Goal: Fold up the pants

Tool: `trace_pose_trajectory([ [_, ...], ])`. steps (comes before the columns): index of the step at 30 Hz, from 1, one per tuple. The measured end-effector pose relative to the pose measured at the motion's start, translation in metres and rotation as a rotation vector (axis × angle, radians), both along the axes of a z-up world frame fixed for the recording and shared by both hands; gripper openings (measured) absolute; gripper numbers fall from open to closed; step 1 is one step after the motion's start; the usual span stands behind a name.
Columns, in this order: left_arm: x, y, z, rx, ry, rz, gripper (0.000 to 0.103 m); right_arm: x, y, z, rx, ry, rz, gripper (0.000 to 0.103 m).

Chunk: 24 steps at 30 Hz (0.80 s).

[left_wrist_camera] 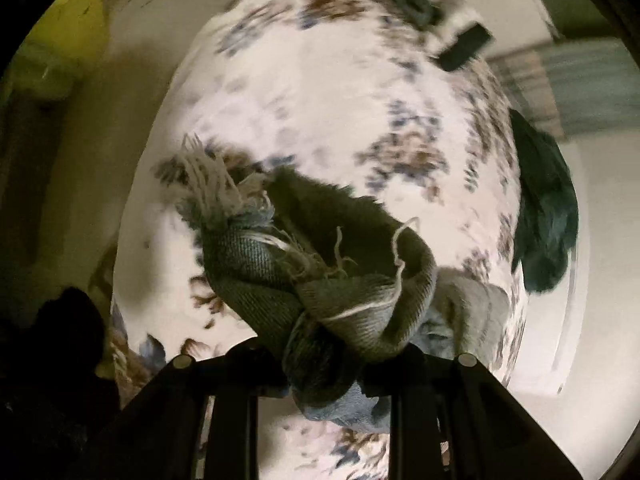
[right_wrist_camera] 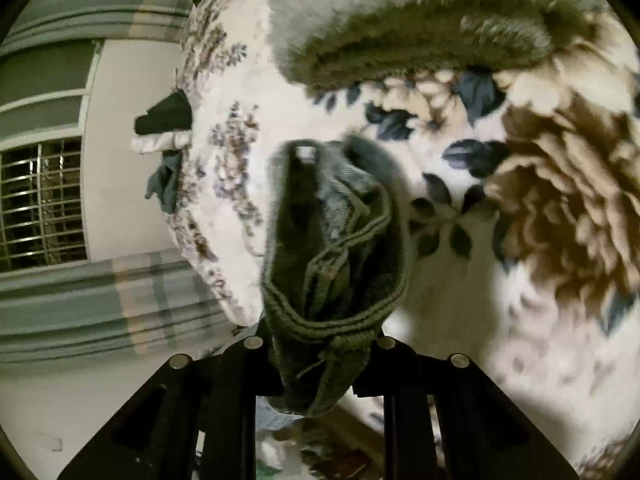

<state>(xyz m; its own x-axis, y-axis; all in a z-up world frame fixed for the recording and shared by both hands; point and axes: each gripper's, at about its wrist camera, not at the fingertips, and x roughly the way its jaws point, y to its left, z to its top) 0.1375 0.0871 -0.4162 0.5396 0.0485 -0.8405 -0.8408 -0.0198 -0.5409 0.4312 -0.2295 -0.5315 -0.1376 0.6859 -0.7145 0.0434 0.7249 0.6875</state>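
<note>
The pants are blue-green denim. In the left wrist view my left gripper (left_wrist_camera: 324, 376) is shut on a frayed leg hem of the pants (left_wrist_camera: 320, 264), with white threads hanging loose, held above the bed. In the right wrist view my right gripper (right_wrist_camera: 320, 364) is shut on a stitched seam part of the pants (right_wrist_camera: 332, 248), bunched between the jaws. More of the pants' fabric (right_wrist_camera: 420, 36) lies blurred across the top of that view. The stretch of pants between the two grippers is hidden.
A floral blanket in white, brown and blue (left_wrist_camera: 328, 92) covers the bed under both grippers (right_wrist_camera: 540, 208). Other clothes lie at the bed's edges: a dark teal piece (left_wrist_camera: 544, 216) and a black item (left_wrist_camera: 464, 48). A barred window (right_wrist_camera: 40, 200) and striped curtains (right_wrist_camera: 100, 304) are beyond.
</note>
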Motion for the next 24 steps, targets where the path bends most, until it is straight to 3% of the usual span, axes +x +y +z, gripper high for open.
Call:
trace_pose_trajectory([
  [7,0.086,0.009,0.076,0.059,-0.08,-0.192,0.02,0.023,-0.045,0.099,0.036,-0.07,-0.157,0.022],
  [10,0.153,0.01,0.105,0.062,-0.162,-0.302,0.02,0.053,-0.069,0.149,0.041,-0.152,-0.267,0.022],
  [16,0.281,0.001,0.143,0.094,-0.295,-0.518,0.02,0.128,-0.103,0.222,0.011,-0.318,-0.457,0.022],
  [20,0.378,-0.009,0.138,0.135,-0.346,-0.684,0.02,0.174,-0.123,0.227,-0.002,-0.384,-0.575,0.022],
  [22,0.405,-0.013,0.122,0.144,-0.341,-0.74,0.02,0.189,-0.132,0.199,-0.004,-0.369,-0.64,0.022],
  [24,0.428,-0.016,0.087,0.158,-0.294,-0.804,0.02,0.193,-0.137,0.161,-0.006,-0.336,-0.684,0.022],
])
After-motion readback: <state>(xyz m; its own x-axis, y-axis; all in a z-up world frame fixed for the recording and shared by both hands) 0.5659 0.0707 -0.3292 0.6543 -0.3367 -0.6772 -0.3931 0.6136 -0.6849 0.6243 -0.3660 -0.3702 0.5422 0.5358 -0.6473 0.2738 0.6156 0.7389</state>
